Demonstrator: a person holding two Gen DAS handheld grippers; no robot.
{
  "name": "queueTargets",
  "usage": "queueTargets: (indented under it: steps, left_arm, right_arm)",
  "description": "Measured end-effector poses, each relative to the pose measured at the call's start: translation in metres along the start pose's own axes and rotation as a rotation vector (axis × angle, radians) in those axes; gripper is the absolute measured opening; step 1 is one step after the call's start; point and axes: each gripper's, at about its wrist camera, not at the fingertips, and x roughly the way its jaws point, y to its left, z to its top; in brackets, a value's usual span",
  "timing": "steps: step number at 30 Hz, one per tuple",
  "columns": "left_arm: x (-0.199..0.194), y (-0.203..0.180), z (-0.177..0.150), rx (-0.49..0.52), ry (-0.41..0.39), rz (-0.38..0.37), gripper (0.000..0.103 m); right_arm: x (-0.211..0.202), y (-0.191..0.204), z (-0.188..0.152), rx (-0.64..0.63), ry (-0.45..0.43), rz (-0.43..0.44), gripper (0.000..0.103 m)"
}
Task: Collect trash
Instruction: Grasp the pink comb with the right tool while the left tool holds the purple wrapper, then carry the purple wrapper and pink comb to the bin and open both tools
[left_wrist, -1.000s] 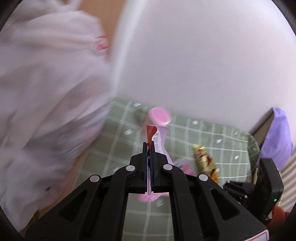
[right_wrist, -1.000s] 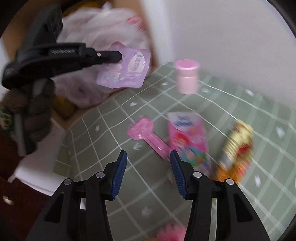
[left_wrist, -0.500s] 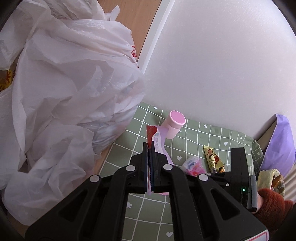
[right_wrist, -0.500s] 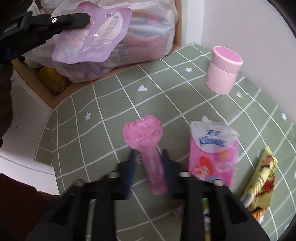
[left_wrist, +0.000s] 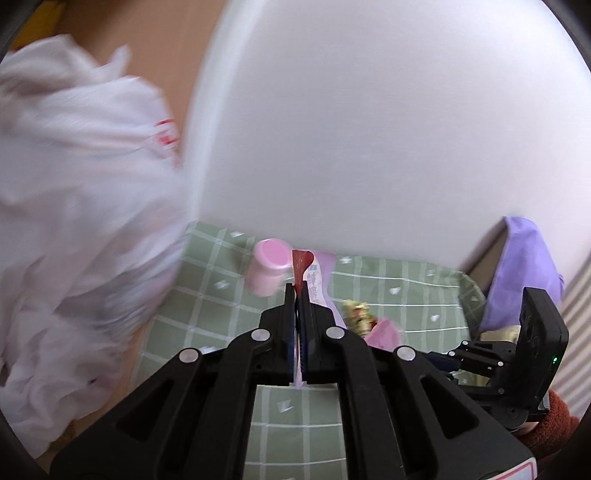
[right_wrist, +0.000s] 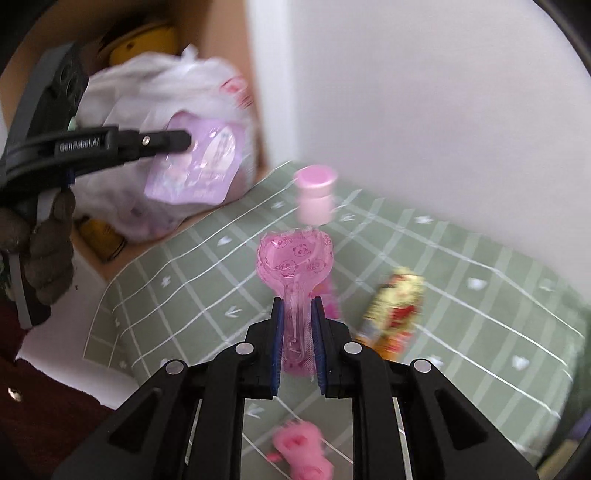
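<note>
A bench (right_wrist: 461, 314) covered by a sage-green cloth with a white grid and small white hearts stands against a pale wall. On it, near the wall, a pink lidded jar (right_wrist: 316, 195) stands upright. Nearer the middle a gold-and-red wrapper (right_wrist: 397, 310) lies flat, with a bright pink packet (right_wrist: 328, 295) just beside it. A blurred pink thing (right_wrist: 301, 454) lies at the near edge.

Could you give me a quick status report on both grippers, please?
Left gripper shut on purple pouch. Right gripper shut on pink wrapper. White bag left, unobstructed.
</note>
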Motion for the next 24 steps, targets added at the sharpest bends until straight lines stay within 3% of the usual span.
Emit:
queueTargets:
  steps: [8, 14, 24]
  left_arm:
    - [0.009, -0.078, 0.036, 0.137, -0.056, -0.219, 0.002]
    - [0.009, -0.155, 0.059, 0.293, -0.089, -0.407, 0.002]
    - [0.024, -0.281, 0.038, 0.51, -0.008, -0.695, 0.002]
  right_arm:
    - [-0.085, -0.038, -0.012, 0.139, -0.171, -0.24, 0.016]
    - [-0.167, -0.06, -0.028, 0.245, -0.309, -0.472, 0.016]
    - [-0.27, -0.078, -0.087, 0.432, -0.398, -0.778, 0.016]
